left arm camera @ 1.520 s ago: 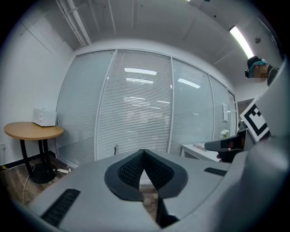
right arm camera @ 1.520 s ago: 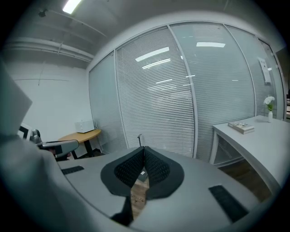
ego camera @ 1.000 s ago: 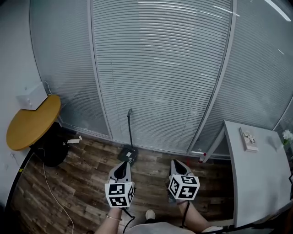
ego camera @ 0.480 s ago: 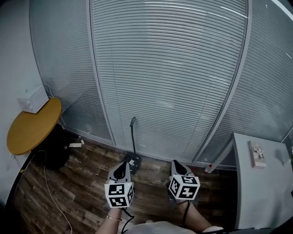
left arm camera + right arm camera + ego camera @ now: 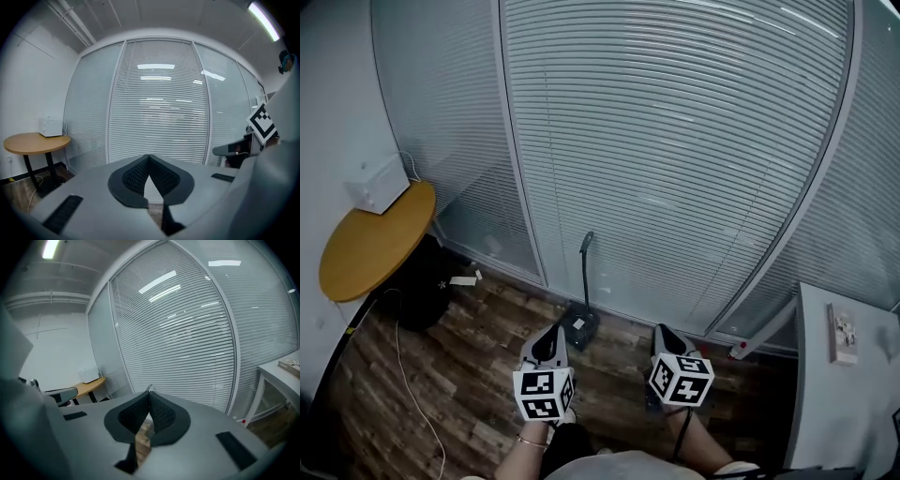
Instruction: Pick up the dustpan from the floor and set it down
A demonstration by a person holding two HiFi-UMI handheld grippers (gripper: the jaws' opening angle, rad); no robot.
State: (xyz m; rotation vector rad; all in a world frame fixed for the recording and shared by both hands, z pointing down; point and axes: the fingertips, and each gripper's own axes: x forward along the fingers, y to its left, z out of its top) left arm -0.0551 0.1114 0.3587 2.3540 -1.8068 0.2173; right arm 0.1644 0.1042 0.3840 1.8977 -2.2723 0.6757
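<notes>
Head view, compared with one second ago: the whole scene has slid down and toward the camera. The blind-covered glass partition (image 5: 675,141) fills more of the frame, the round wooden tabletop (image 5: 370,248) sits further right, and the white tabletop (image 5: 853,412) at the right edge has mostly left the picture. Judgement: the person has stepped closer to the partition, carrying both tools along.

Dustpan (image 5: 579,325): dark pan flat on the wood floor (image 5: 459,375) at the foot of the partition, long handle standing up against the blinds. It has not moved. It now lies just ahead of the left tool (image 5: 549,334), between the two tools and nearer the left one; earlier it was further ahead.

Left tool: jaws together, tips meeting, nothing gripped (left gripper view). Right tool (image 5: 667,334): jaws together as well, only floor visible through the slit below the pads.

Meaning for the task: the approach is well along, the pick-up not yet begun. Neither tool touches the dustpan. A tool must spread its jaws before it can take the handle; the left looks better placed.
</notes>
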